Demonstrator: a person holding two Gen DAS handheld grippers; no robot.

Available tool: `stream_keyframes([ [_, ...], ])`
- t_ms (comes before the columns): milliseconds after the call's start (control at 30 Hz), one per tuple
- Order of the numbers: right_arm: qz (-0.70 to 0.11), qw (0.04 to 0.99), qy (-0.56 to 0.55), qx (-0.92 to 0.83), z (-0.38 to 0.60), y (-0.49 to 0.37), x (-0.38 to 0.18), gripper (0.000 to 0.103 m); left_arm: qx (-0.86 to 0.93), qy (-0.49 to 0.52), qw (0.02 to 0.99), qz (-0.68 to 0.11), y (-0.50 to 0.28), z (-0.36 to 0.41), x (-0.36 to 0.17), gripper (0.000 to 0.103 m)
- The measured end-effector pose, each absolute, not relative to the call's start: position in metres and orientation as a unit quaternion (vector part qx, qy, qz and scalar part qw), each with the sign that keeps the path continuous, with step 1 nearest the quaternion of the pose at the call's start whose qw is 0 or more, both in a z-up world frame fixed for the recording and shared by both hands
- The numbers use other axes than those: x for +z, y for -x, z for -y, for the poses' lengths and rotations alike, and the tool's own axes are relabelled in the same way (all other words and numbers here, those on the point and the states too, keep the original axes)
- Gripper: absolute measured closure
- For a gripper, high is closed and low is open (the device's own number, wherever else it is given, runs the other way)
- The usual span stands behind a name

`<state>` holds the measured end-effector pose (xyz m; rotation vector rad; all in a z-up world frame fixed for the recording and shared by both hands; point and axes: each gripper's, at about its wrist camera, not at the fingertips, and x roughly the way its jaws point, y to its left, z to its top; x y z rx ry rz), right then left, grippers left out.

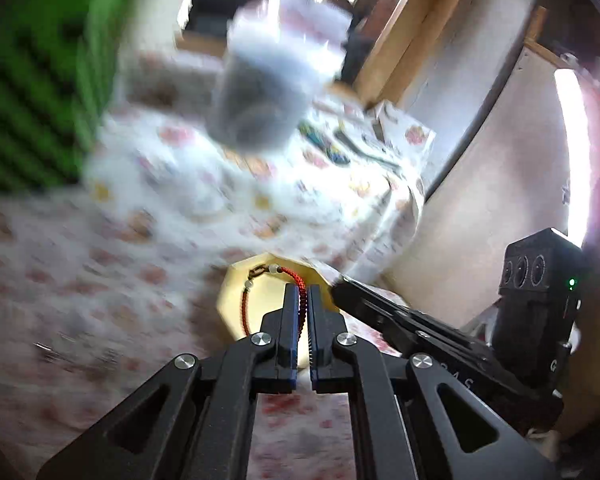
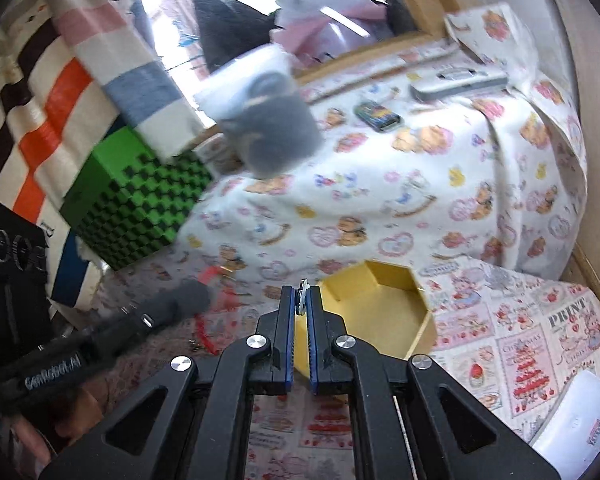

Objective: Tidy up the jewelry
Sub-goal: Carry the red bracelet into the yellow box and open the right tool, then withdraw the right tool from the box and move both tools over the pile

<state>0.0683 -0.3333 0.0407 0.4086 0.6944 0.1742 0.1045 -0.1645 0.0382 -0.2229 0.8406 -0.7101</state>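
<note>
Hanging in a loop, the red braided bracelet (image 1: 276, 280) is pinched at one side between the closed fingers of the left hand-held gripper (image 1: 305, 292), its cord arcing up and to the left of the fingertips, with pale beads near the clasp. Directly behind the loop in the left wrist view sits the yellow hexagonal box (image 1: 260, 300); whether the bracelet is over the opening or touching it cannot be told. In the right wrist view that box (image 2: 380, 308) lies just ahead and right of the right hand-held gripper (image 2: 301, 300), which is clamped on a small silvery piece (image 2: 301, 294), perhaps a ring. The box rests on patterned cloth (image 2: 520, 340) on what looks like a bed. Judging by this, both grippers are near the box, the right one at its rim.
</note>
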Motion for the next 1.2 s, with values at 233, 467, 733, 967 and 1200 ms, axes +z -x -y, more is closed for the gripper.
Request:
stream_keyframes([
  [233, -0.371, 0.900, -0.219, 0.066, 0.354, -0.081, 0.021, 0.097, -0.367, 0.144, 0.818, -0.418, -0.124, 0.177, 0.003, 0.100],
  [467, -0.381, 0.899, -0.206, 0.071, 0.347, -0.086, 0.015, 0.094, -0.319, 0.104, 0.854, -0.398, -0.124, 0.167, -0.002, 0.080],
  [733, -0.362, 0.908, -0.200, 0.073, 0.345, -0.081, 0.025, 0.071, -0.243, 0.058, 0.903, -0.349, -0.101, 0.119, 0.022, 0.067],
  [967, -0.369, 0.906, -0.194, 0.074, 0.341, -0.081, 0.022, 0.069, -0.160, 0.007, 0.939, -0.304, -0.077, 0.073, 0.029, 0.055],
  [1200, -0.370, 0.911, -0.163, 0.074, 0.322, -0.081, 0.019, 0.058, -0.124, 0.037, 0.940, -0.315, -0.072, 0.033, 0.019, 0.046],
])
